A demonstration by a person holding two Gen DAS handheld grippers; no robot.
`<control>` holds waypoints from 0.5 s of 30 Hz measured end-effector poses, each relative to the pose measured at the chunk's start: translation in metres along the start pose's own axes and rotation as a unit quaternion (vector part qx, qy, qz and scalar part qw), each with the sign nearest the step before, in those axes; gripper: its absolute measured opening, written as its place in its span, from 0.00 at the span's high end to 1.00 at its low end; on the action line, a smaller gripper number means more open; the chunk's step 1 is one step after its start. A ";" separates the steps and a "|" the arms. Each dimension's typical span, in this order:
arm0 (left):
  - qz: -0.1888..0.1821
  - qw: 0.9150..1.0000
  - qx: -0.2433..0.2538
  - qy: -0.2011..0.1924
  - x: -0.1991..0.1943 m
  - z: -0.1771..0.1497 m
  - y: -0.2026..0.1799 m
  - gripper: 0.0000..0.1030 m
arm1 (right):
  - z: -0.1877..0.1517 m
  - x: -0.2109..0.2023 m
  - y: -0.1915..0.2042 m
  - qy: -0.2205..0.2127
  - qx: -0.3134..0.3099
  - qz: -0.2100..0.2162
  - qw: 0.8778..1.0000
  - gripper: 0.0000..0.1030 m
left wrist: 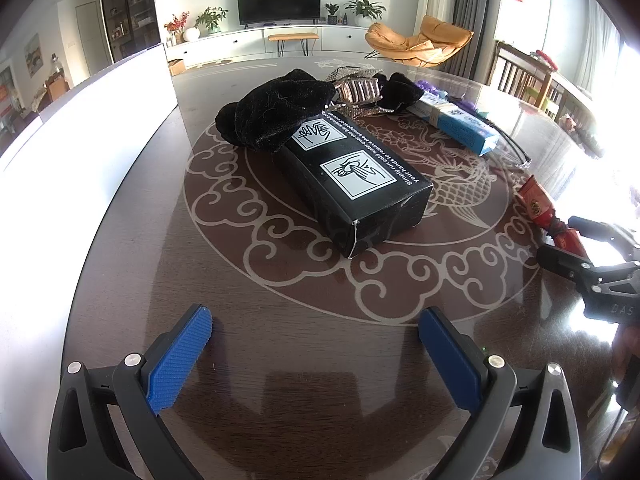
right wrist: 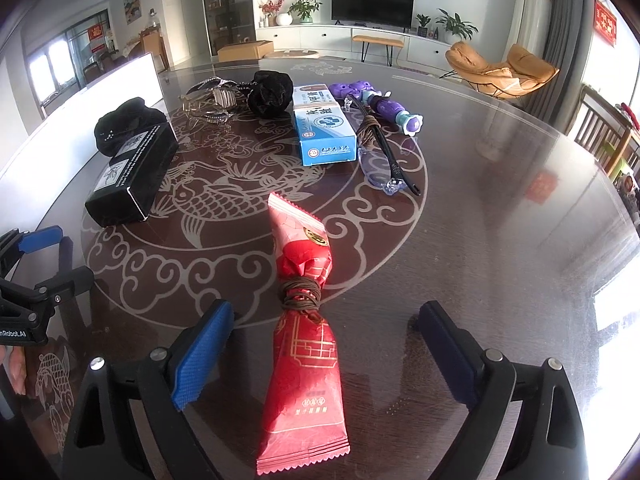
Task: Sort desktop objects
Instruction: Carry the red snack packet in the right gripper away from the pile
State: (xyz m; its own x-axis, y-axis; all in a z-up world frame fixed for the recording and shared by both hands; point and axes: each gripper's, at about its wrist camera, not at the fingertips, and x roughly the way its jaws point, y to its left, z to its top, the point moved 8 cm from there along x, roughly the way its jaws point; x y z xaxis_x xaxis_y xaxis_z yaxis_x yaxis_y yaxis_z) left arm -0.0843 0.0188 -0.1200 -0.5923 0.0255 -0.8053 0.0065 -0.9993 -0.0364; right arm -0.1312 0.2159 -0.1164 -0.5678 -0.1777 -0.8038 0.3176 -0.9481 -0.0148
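A red snack packet (right wrist: 304,364), tied round its middle with brown cord (right wrist: 300,296), lies flat on the dark patterned table (right wrist: 500,240). My right gripper (right wrist: 326,312) is open, its blue pads standing clear on either side of the packet. My left gripper (left wrist: 316,320) is open over bare table with nothing between its fingers. Ahead of it lies a black box (left wrist: 352,184) with a black fuzzy cloth (left wrist: 276,116) draped on its far end. The right gripper (left wrist: 560,238) also shows at the right edge of the left wrist view, by the red packet (left wrist: 538,204).
Further back lie a metal hair clip (right wrist: 216,100), a black scrunchie (right wrist: 270,92), a blue-and-white carton (right wrist: 324,128), glasses (right wrist: 380,160) and a purple toy (right wrist: 384,104). A white panel (left wrist: 80,160) borders the table's left. Chairs (right wrist: 600,136) stand at the right.
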 end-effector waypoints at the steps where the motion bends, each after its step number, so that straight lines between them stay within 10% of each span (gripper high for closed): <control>1: -0.030 0.999 -0.010 -0.005 -0.005 -0.001 0.000 0.00 | 0.000 0.000 0.000 0.000 0.000 0.000 1.000 0.08; 5: -0.134 0.983 -0.116 -0.048 -0.030 -0.004 0.021 0.00 | 0.000 0.000 0.000 0.000 0.000 0.000 1.000 0.08; 10: -0.147 0.974 -0.156 -0.068 -0.038 0.020 0.026 0.00 | 0.000 0.001 0.001 0.001 -0.001 0.001 1.000 0.08; 15: -0.110 0.984 -0.130 -0.047 -0.017 0.064 0.006 0.00 | 0.000 0.001 0.001 0.001 0.000 0.001 1.000 0.07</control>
State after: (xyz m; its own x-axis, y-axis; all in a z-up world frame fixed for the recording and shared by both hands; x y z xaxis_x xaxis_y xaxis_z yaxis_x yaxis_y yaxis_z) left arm -0.1252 0.0102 -0.0684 -0.6749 0.2250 -0.7028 0.0689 -0.9290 -0.3636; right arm -0.1314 0.2149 -0.1174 -0.5658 -0.1797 -0.8047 0.3196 -0.9475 -0.0131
